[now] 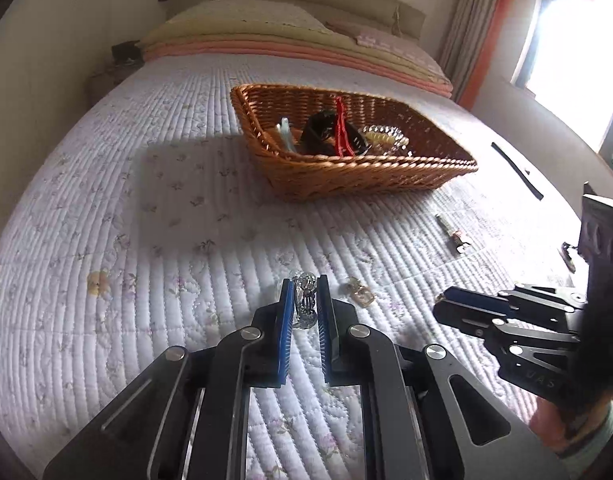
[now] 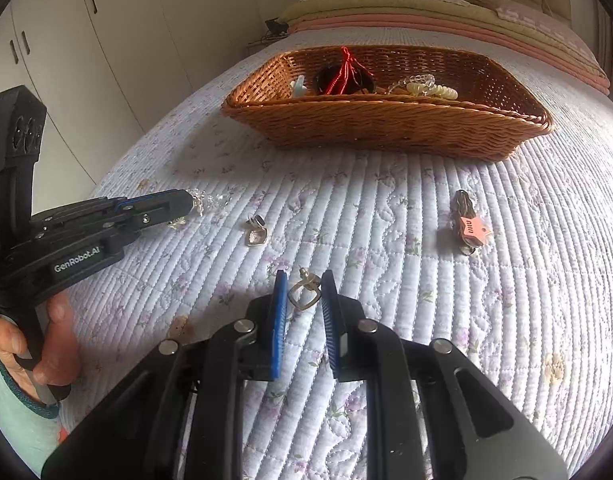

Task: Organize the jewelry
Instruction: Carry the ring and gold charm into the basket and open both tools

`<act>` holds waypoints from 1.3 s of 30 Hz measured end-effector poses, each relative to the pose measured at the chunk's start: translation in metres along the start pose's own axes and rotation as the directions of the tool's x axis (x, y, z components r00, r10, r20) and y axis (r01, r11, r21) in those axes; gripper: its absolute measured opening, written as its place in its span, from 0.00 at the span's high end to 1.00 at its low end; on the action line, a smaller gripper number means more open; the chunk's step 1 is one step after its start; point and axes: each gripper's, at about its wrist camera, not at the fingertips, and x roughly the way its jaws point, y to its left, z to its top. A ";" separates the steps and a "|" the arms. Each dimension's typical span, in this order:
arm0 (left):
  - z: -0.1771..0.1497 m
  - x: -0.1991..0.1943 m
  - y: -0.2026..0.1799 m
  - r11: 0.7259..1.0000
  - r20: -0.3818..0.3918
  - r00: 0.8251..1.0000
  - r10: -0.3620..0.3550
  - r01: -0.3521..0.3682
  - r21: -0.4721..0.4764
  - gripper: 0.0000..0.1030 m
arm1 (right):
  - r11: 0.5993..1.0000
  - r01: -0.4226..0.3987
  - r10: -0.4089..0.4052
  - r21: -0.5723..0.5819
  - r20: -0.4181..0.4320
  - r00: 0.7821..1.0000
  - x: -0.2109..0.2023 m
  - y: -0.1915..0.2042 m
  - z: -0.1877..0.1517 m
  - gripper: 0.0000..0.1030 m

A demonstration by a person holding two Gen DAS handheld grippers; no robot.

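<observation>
My left gripper (image 1: 305, 294) is shut on a clear beaded bracelet (image 1: 305, 300) just above the quilt; from the right wrist view the same left gripper (image 2: 188, 200) shows with the bracelet (image 2: 206, 200) hanging from its tips. The pads of my right gripper (image 2: 304, 292) are shut on a small silver earring (image 2: 304, 296) with a square loop. In the left wrist view the right gripper (image 1: 446, 304) shows at the right. A woven basket (image 1: 346, 176) (image 2: 386, 132) stands farther up the bed with several pieces in it, among them a red tassel (image 2: 342, 72).
A second silver earring (image 2: 256, 234) (image 1: 358, 292) lies on the quilt between the grippers. A hair clip with a pink tag (image 2: 468, 224) (image 1: 454, 236) lies to the right. A black strip (image 1: 514, 170) lies near the bed's right edge. Pillows and wardrobes stand beyond.
</observation>
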 end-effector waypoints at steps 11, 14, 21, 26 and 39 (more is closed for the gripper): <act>0.042 -0.064 -0.034 0.988 0.165 0.975 -0.150 0.145 0.043 0.91 | 1.000 0.008 -0.008 0.007 0.124 0.992 -0.059 -0.012 0.020 0.85; 0.067 -0.068 -0.043 0.987 0.203 0.967 -0.156 0.146 0.062 0.91 | 1.000 0.022 -0.022 0.003 0.179 0.984 -0.078 -0.019 0.041 0.85; 0.126 -0.032 -0.056 0.986 0.206 0.965 -0.163 0.156 0.053 0.91 | 0.997 0.077 -0.078 0.013 0.236 0.969 -0.080 -0.044 0.101 0.85; 0.152 0.011 -0.056 0.993 0.180 0.976 -0.118 0.114 0.036 0.91 | 0.997 0.069 -0.075 0.035 0.225 0.972 -0.055 -0.064 0.144 0.85; 0.149 0.104 -0.020 0.996 0.057 0.996 -0.065 0.068 -0.059 0.90 | 0.988 0.074 -0.081 0.137 0.051 0.995 0.052 -0.103 0.181 0.85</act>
